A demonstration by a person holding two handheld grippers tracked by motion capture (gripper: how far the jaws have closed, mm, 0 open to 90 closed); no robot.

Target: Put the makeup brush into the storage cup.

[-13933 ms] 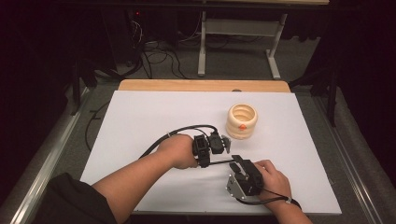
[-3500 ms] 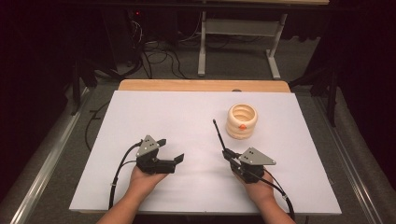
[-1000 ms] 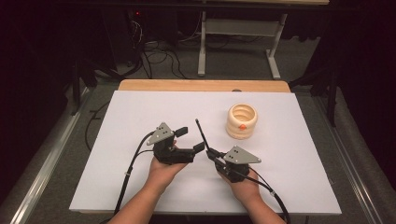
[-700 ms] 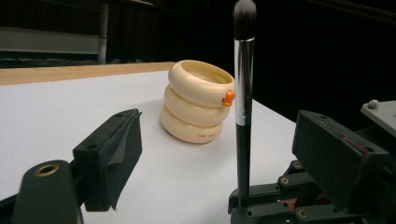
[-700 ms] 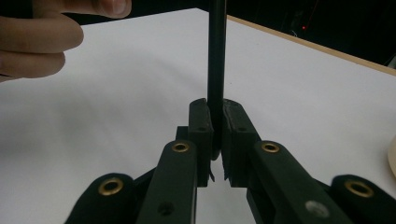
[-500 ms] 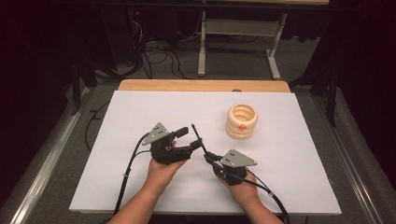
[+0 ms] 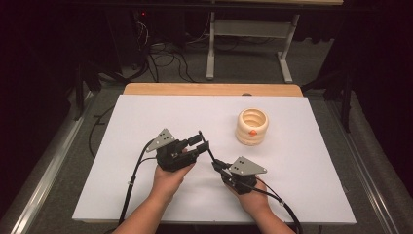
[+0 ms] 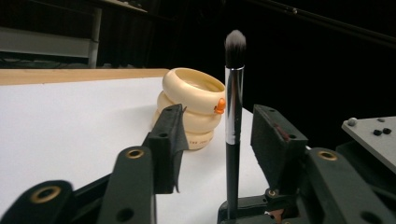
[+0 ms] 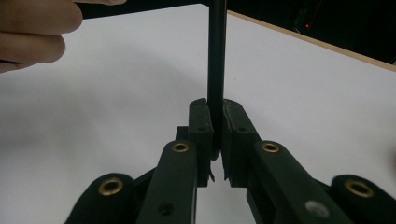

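We hold the right tongs [image 7: 217,165] low over the white desk [image 7: 146,117], near its front edge. In the right gripper view these tongs [image 9: 215,135] are shut tight on the thin black handle of a makeup brush [image 9: 216,70], down near its end. The brush stands up from the pads, which press on it from both sides.

In the high view the brush [image 7: 208,152] slants up and away from the right tongs toward the left tongs [image 7: 198,141], so the two tongs are very near each other.

In the left gripper view the brush [image 8: 233,121] stands upright between the two black pads [image 8: 168,140] of the left tongs [image 8: 219,140]. Its silver collar and dark soft tip rise above them. The jaws of the left tongs have just been closing in, with the brush between them. There is a gap on each side of the brush, so these tongs are open and do not squeeze it yet.

Farther back on the desk, to the right, sits a cream ringed holder [image 7: 253,126] with a small orange dot. It is well apart from both tongs.
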